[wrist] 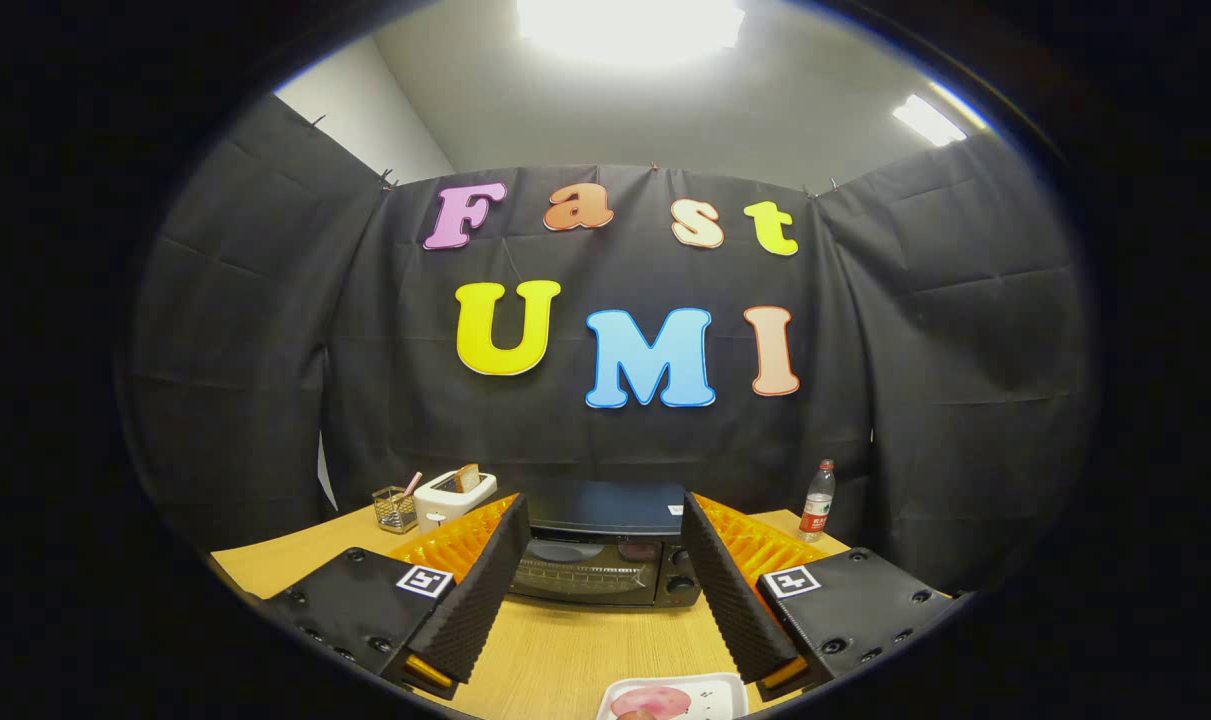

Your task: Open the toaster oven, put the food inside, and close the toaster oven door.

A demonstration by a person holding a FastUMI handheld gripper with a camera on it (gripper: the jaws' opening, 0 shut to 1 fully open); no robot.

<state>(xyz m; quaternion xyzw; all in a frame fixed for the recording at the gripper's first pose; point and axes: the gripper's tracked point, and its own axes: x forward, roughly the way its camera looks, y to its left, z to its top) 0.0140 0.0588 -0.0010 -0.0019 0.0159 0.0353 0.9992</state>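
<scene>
A black toaster oven [605,555] stands on the wooden table, straight beyond my fingers, its glass door shut and two knobs on its right side. Close under me, between and below the fingertips, lies a white plate [710,690] with pink food [650,702] on it. My gripper [605,530] is open, held above the table with nothing between its fingers. The oven shows in the gap between them.
A white pop-up toaster [453,496] with a slice of bread in it stands left of the oven, beside a wire holder [395,508]. A water bottle [818,502] stands right of the oven. The wooden table [565,650] runs between the oven and the plate.
</scene>
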